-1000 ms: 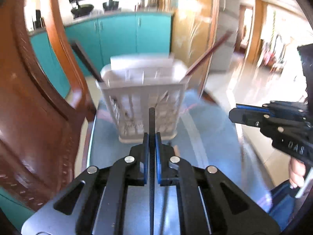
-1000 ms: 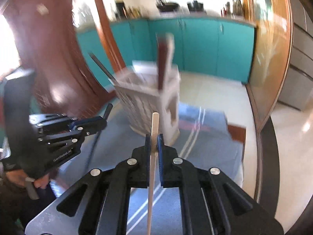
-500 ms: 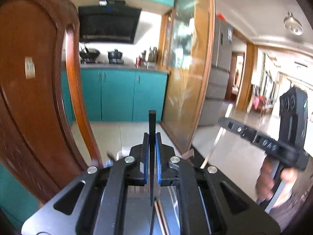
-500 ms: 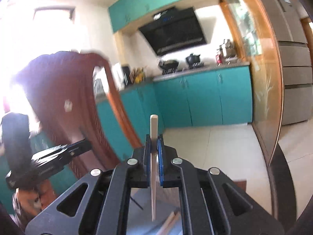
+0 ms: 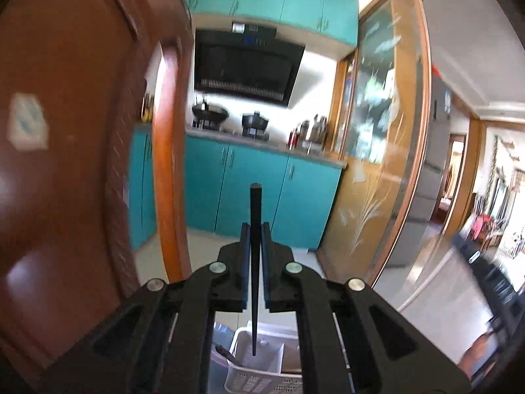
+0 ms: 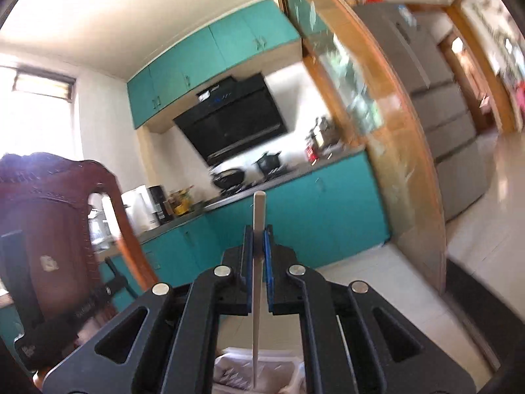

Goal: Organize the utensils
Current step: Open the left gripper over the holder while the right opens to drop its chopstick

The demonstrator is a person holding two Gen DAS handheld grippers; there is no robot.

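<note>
Chopsticks are hanging tip-down over the white slotted basket (image 5: 259, 379): left tongs (image 5: 255, 229) clamping the black chopstick (image 5: 255, 262), right tongs (image 6: 258, 233) clamping the pale chopstick (image 6: 257, 279). Each wants lowering straight, releasing only once inside the basket.

Teal cabinets (image 5: 262, 193) and a black range hood (image 5: 246, 65) are seen. A carved wooden chair (image 5: 65, 131) stands left; the tiled floor (image 6: 361, 282) is sunlit.

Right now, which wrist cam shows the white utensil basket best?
Left wrist. The white utensil basket shows its rim, slotted wall and a dark utensil inside, below the left gripper's black chopstick. Right wrist shows only a blurred top edge.
</note>
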